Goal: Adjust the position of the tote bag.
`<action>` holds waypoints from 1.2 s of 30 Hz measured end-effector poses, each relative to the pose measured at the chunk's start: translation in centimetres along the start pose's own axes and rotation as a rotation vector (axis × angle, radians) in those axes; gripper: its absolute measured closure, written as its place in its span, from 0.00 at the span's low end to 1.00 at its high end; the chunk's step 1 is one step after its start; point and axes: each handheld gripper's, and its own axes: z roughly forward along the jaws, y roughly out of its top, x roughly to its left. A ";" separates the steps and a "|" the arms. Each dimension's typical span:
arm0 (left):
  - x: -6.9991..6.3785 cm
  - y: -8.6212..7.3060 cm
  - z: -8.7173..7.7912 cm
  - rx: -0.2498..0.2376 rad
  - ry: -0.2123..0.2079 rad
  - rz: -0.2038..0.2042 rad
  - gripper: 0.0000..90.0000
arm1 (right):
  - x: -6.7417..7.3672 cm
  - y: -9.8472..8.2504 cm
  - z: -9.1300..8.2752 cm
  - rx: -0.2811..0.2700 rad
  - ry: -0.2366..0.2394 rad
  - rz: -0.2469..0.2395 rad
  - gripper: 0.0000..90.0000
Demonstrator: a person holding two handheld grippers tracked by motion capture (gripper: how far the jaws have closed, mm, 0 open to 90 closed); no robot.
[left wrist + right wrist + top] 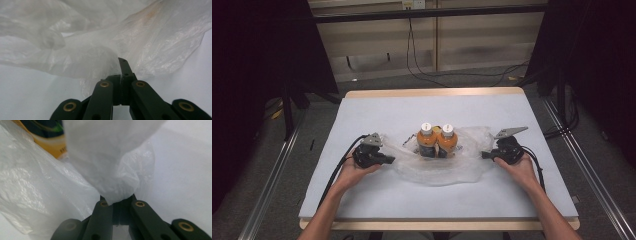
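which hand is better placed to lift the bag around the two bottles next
Right, marginally. The right gripper is shut on a gathered bunch of the plastic bag. The left gripper is shut at the bag's edge with only thin film near its jaws. The bottles stand between them.

I'm seeing bare desk (377, 195) lying open in front of the plastic bag (462, 167) and behind it toward the far edge, so passage there is free. The two orange bottles (438, 140) are standing upright, touching, blocking the middle. Crumpled bag film is crowding the left hand-held gripper (388, 160) and right hand-held gripper (484, 155) tips.
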 end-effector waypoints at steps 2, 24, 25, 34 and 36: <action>-0.1 -0.2 0.5 0.027 0.001 0.007 1.00 | 0.0 0.0 0.2 0.002 -0.006 -0.002 1.00; -1.4 0.4 -3.1 -0.141 0.045 -0.052 0.38 | 1.1 1.2 -3.7 -0.175 -0.034 -0.027 0.35; -1.6 0.4 -3.5 -0.155 0.044 -0.054 0.36 | 1.0 1.4 -4.1 -0.196 -0.022 -0.010 0.33; -2.7 0.7 -7.3 -0.290 0.030 -0.041 0.44 | 1.7 1.9 -7.7 -0.277 -0.038 0.000 0.34; -3.1 1.1 -8.0 -0.312 0.042 -0.030 0.45 | 1.8 2.1 -8.4 -0.290 -0.052 -0.007 0.34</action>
